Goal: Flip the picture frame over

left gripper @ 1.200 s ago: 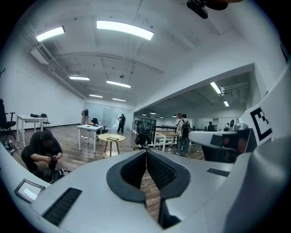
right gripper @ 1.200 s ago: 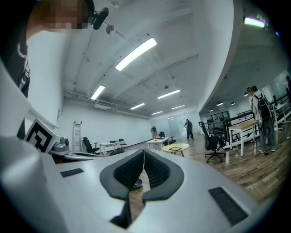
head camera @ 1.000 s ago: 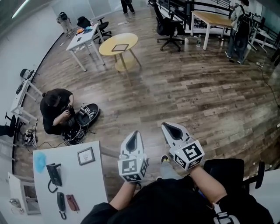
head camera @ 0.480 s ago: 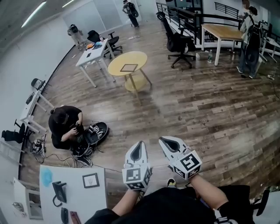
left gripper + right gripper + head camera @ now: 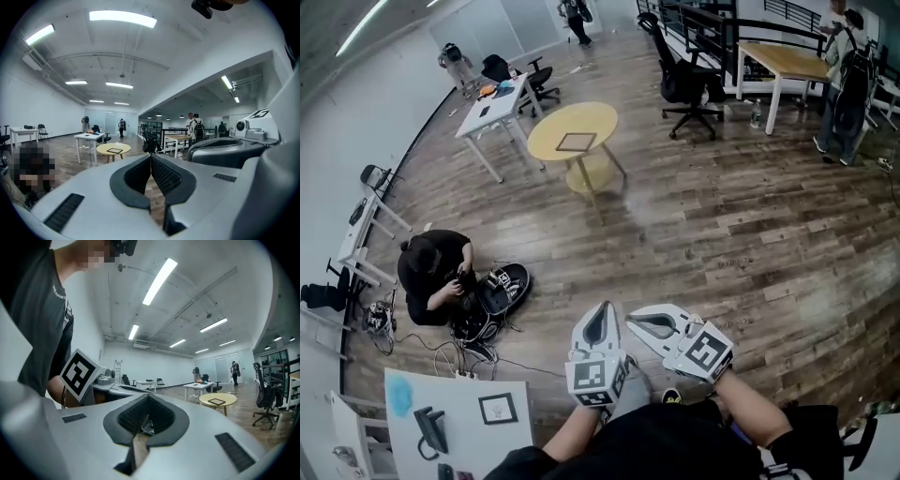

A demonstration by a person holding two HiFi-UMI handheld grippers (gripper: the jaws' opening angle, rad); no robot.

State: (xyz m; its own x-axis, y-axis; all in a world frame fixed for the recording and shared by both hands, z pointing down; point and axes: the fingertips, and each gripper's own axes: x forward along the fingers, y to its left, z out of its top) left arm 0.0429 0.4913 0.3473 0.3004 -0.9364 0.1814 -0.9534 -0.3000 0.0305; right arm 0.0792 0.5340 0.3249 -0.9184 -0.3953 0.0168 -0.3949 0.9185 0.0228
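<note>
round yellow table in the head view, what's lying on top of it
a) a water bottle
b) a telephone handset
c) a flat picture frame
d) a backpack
c: a dark-edged picture frame lies flat near the middle of the round yellow table, and nothing else shows on that tabletop.

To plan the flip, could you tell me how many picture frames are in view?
2. One picture frame lies on the round yellow table; a second picture frame lies on the white table at the head view's lower left. Others may be hidden.
</note>
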